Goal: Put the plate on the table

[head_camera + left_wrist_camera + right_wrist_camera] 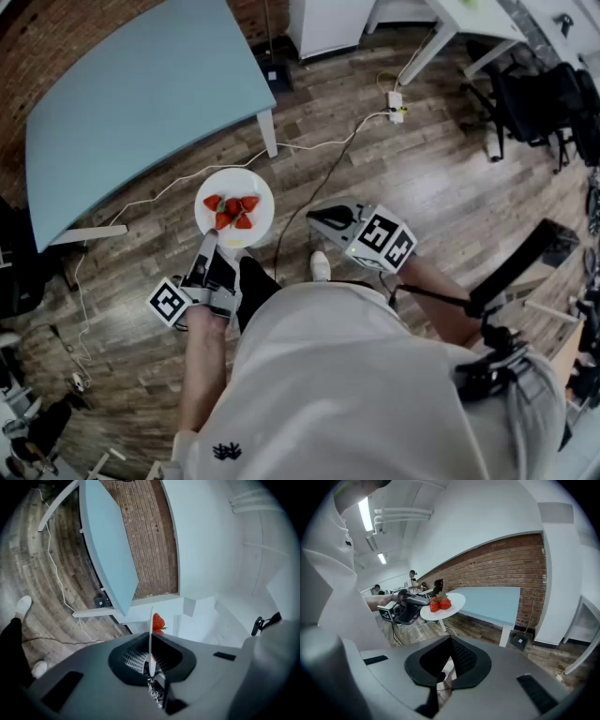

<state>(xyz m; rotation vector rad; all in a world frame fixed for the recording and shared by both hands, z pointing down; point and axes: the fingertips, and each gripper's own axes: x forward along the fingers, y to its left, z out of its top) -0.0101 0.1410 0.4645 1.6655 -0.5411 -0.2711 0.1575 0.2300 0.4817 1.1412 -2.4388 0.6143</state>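
Note:
A white plate with several strawberries is held level in the air over the wooden floor, just in front of the light blue table. My left gripper is shut on the plate's near rim. In the left gripper view the plate shows edge-on between the jaws, with one strawberry above it. The right gripper hangs to the plate's right, shut and holding nothing. The right gripper view shows the plate, the strawberries, the left gripper and the table.
White cables and a power strip lie on the floor beyond the plate. A white desk's legs and black office chairs stand at the far right. A brick wall runs behind the blue table. People sit far back in the right gripper view.

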